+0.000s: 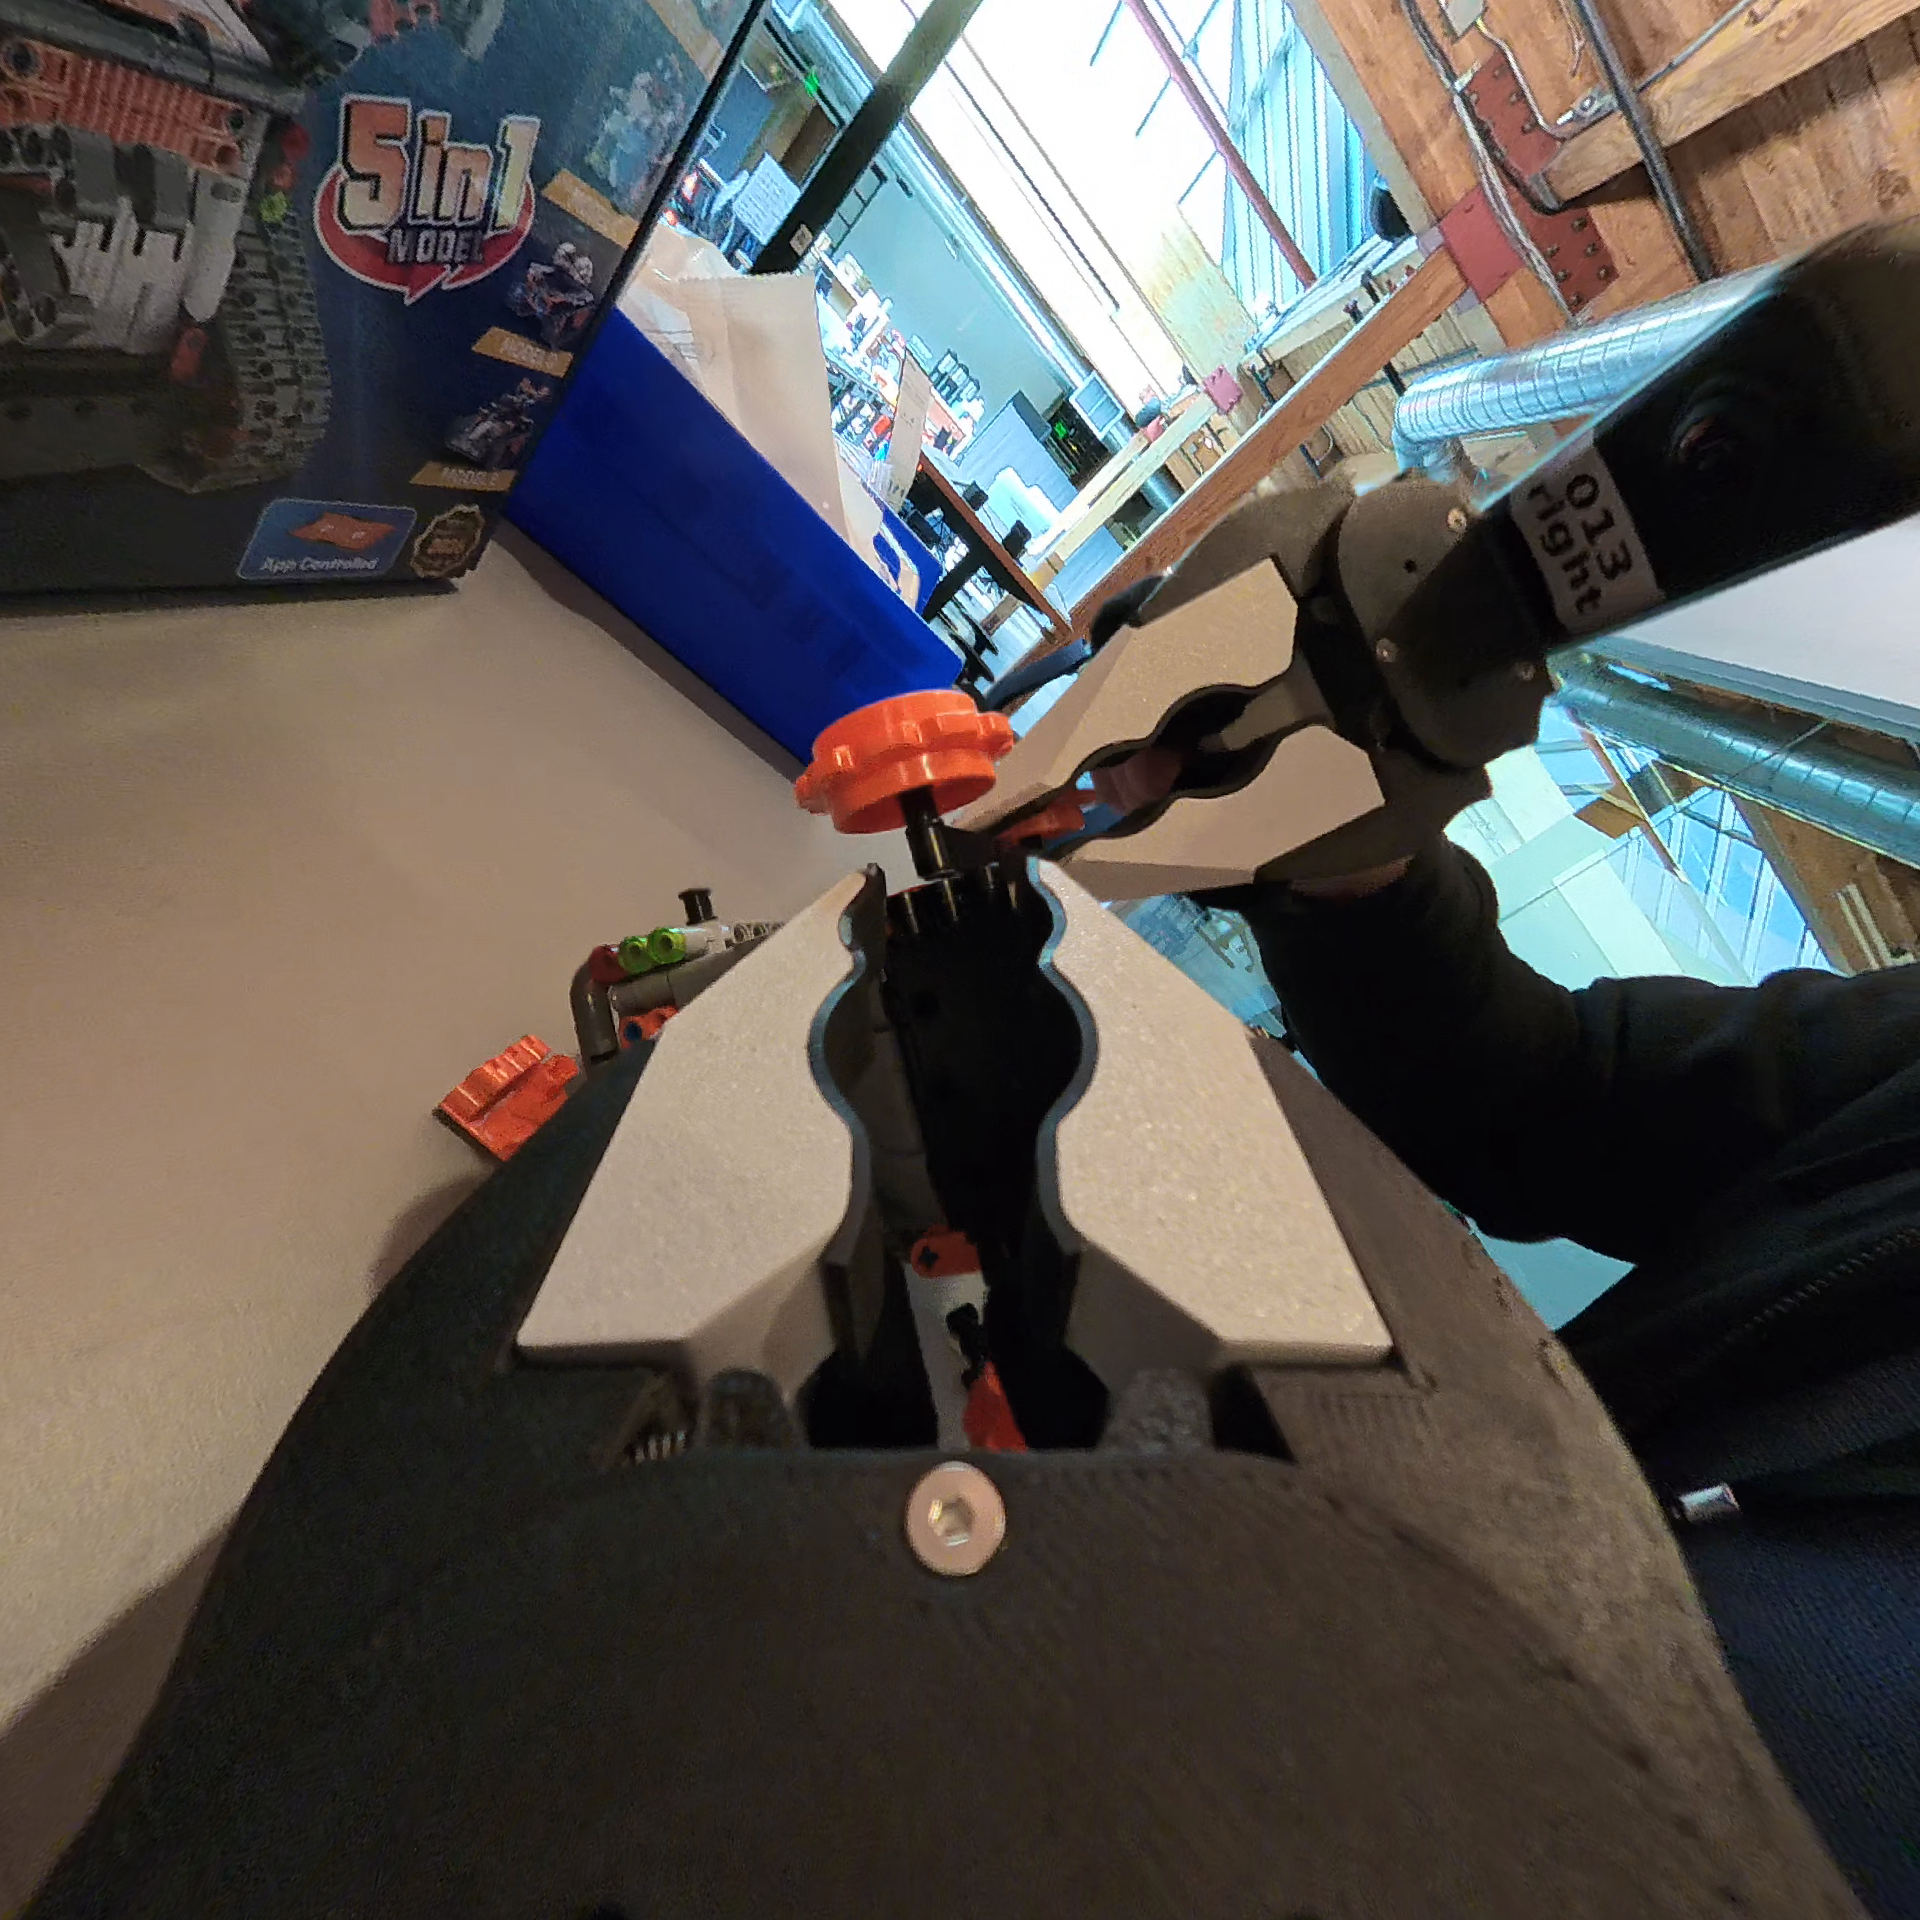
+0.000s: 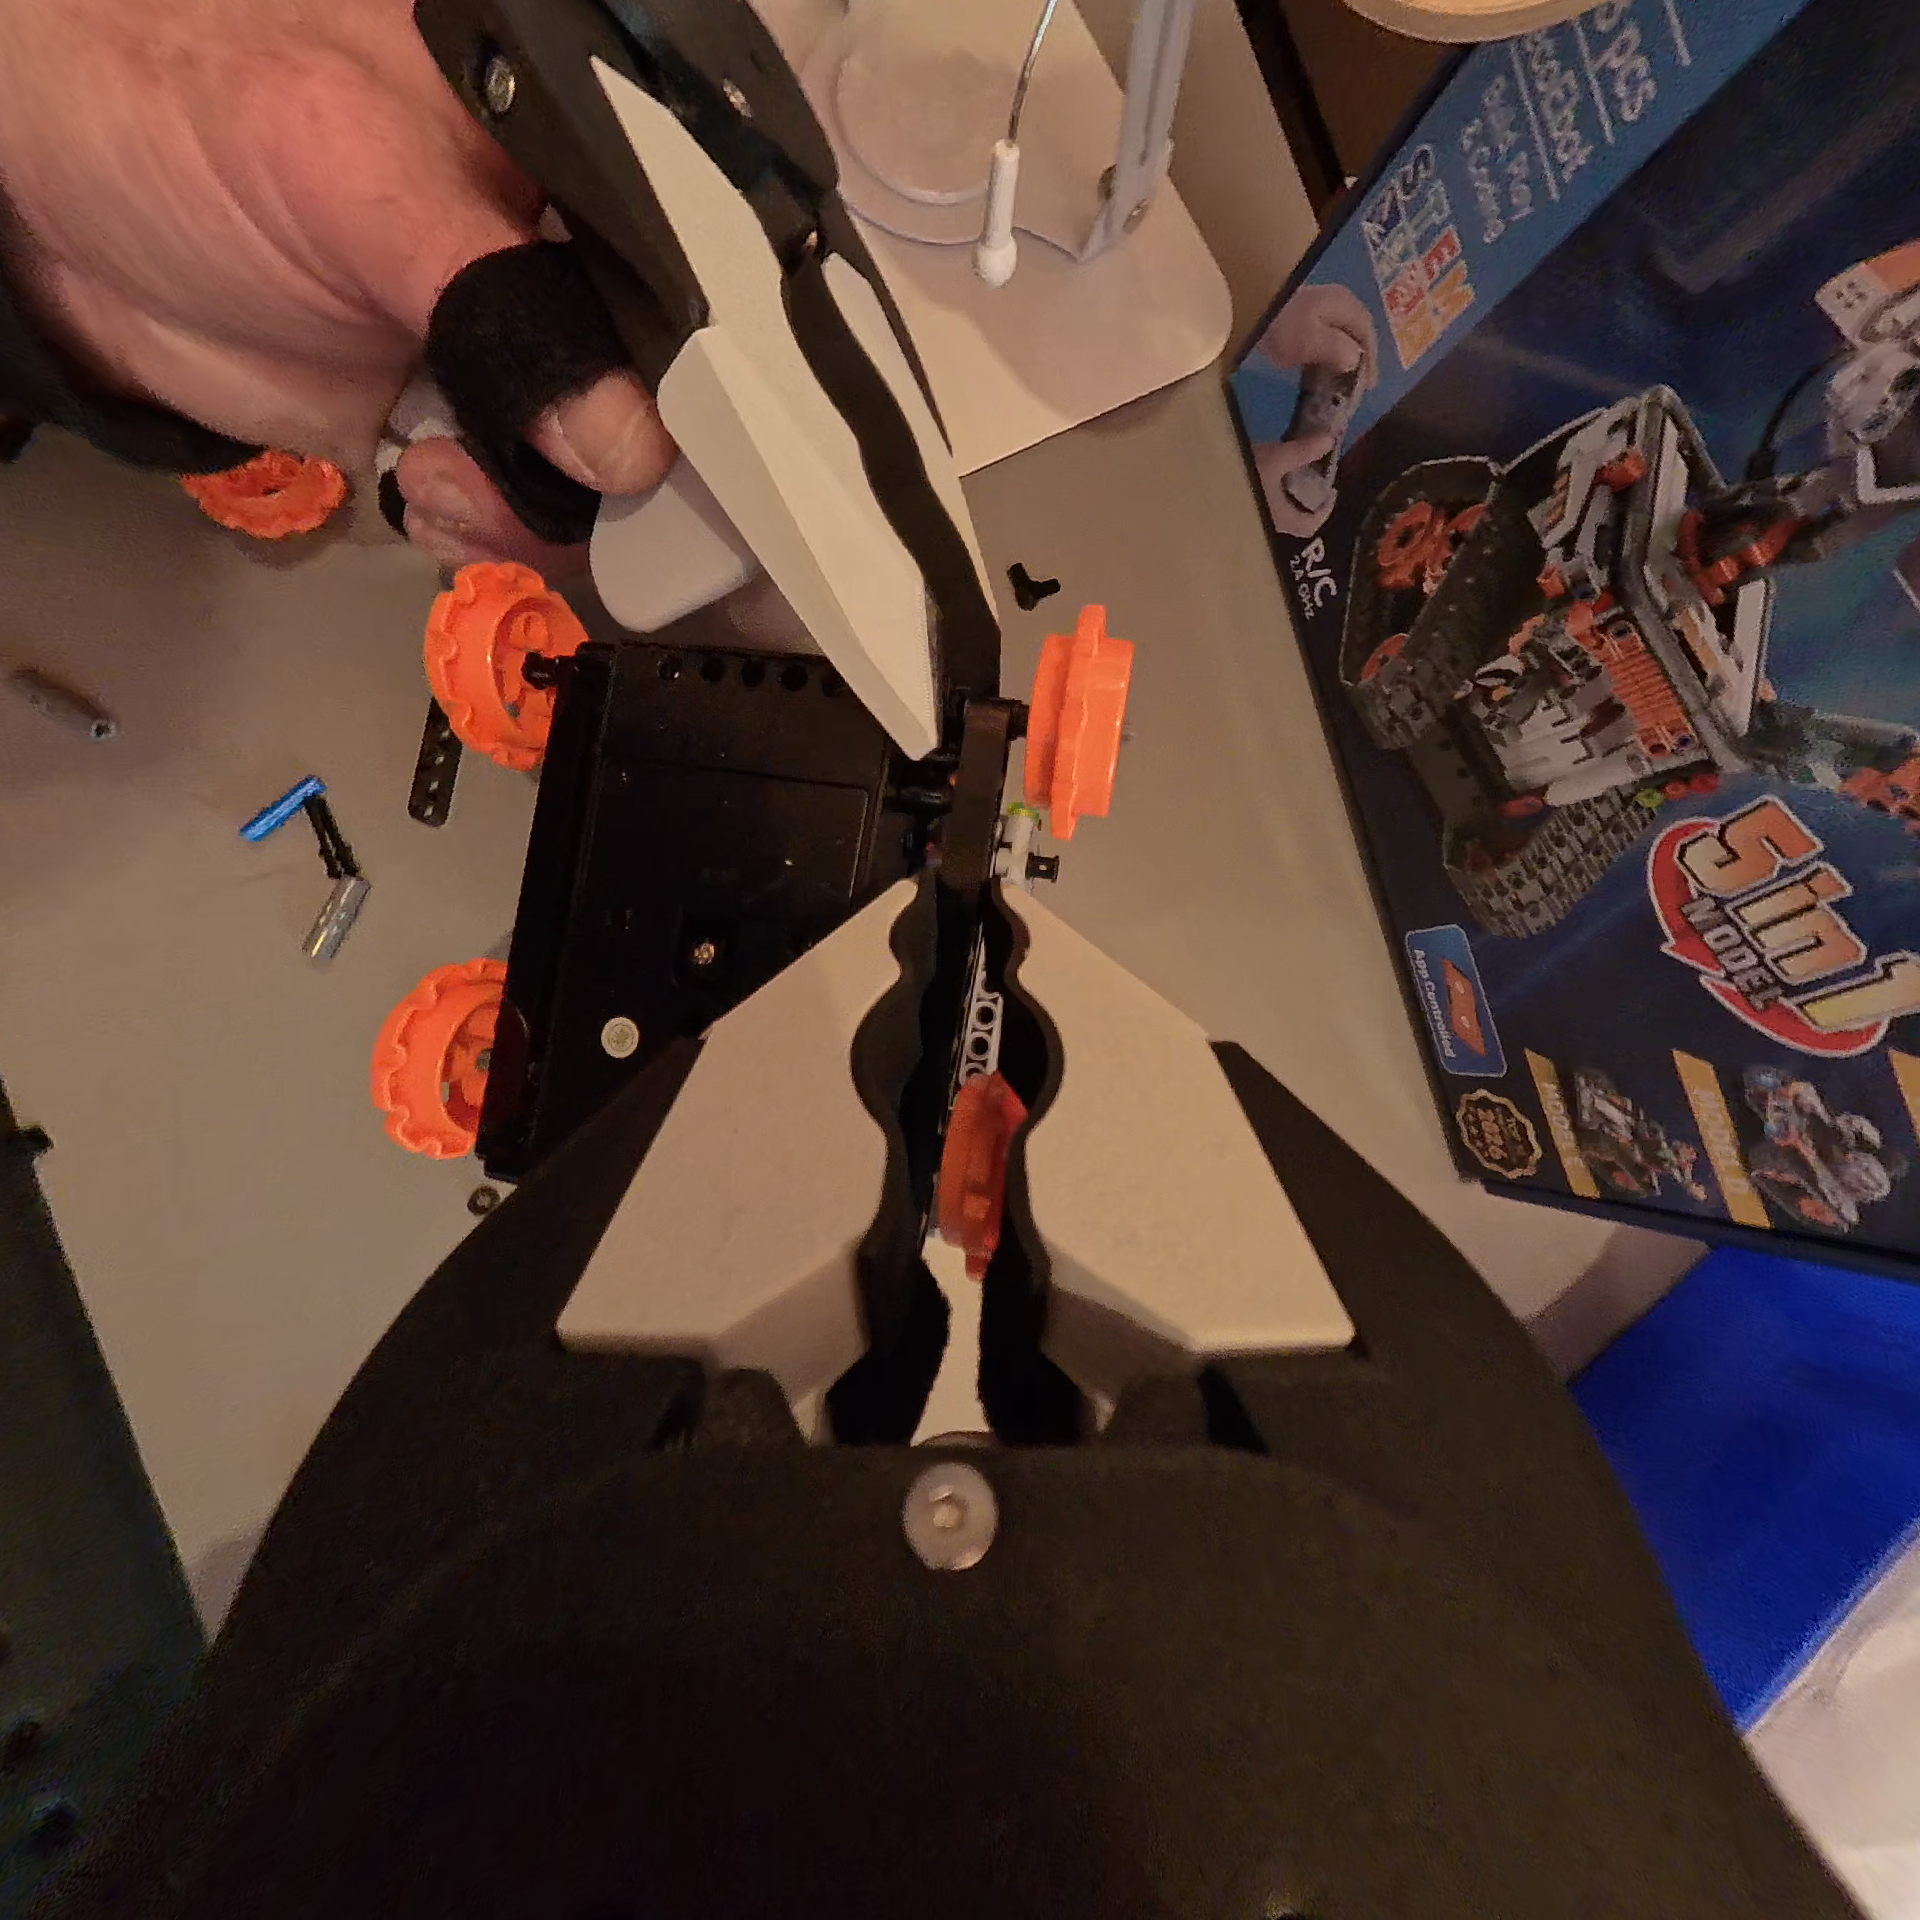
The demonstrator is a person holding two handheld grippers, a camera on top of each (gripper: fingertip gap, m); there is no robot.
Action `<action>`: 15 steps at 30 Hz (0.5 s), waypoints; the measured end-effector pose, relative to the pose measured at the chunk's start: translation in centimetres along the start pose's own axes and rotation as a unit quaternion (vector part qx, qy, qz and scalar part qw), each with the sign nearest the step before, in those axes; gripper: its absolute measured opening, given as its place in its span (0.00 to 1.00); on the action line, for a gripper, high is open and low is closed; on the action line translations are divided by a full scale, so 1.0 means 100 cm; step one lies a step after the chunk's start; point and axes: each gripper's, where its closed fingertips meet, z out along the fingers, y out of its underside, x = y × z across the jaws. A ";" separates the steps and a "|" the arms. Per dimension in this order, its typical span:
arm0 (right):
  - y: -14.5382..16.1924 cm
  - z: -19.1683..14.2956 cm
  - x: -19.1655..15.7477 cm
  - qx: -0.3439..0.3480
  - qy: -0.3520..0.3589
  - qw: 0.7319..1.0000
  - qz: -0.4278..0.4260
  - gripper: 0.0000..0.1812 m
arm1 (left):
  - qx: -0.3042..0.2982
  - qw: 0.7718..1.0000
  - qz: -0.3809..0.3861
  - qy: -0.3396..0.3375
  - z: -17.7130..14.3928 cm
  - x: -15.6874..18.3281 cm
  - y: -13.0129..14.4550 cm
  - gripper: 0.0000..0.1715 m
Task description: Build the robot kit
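A black toy chassis (image 2: 707, 831) with orange wheels (image 2: 504, 665) lies on its side on the beige table. A black side beam (image 2: 977, 790) on it carries another orange wheel (image 2: 1081, 722), which also shows in the left wrist view (image 1: 904, 764). My right gripper (image 2: 961, 883) is shut on this beam, with an orange wheel (image 2: 977, 1153) between its fingers. My left gripper (image 1: 951, 883) is shut on the chassis's black end and comes in from the upper left in the right wrist view (image 2: 940, 727). The two sets of tips nearly touch; the right gripper (image 1: 1023, 831) shows beside the wheel.
A blue toy box (image 2: 1610, 727) stands to the right, with a blue bin (image 2: 1766, 1455) beside it. A white lamp base (image 2: 1039, 312) sits behind. Loose parts lie around: an orange wheel (image 2: 265, 494), a blue pin (image 2: 278, 810), an orange plate (image 1: 504, 1091). The grippers are tip to tip, or close to it.
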 end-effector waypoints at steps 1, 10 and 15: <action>0.000 0.000 0.000 0.004 0.008 1.000 0.009 0.03 | 0.005 1.000 0.002 -0.003 0.000 -0.001 0.000 0.14; 0.006 0.001 -0.001 0.011 0.022 0.998 0.051 0.03 | 0.001 0.998 0.048 -0.034 0.000 -0.003 0.003 0.07; 0.008 0.000 -0.002 0.015 -0.011 0.997 0.071 0.05 | -0.009 0.998 0.050 -0.036 0.000 -0.005 0.003 0.07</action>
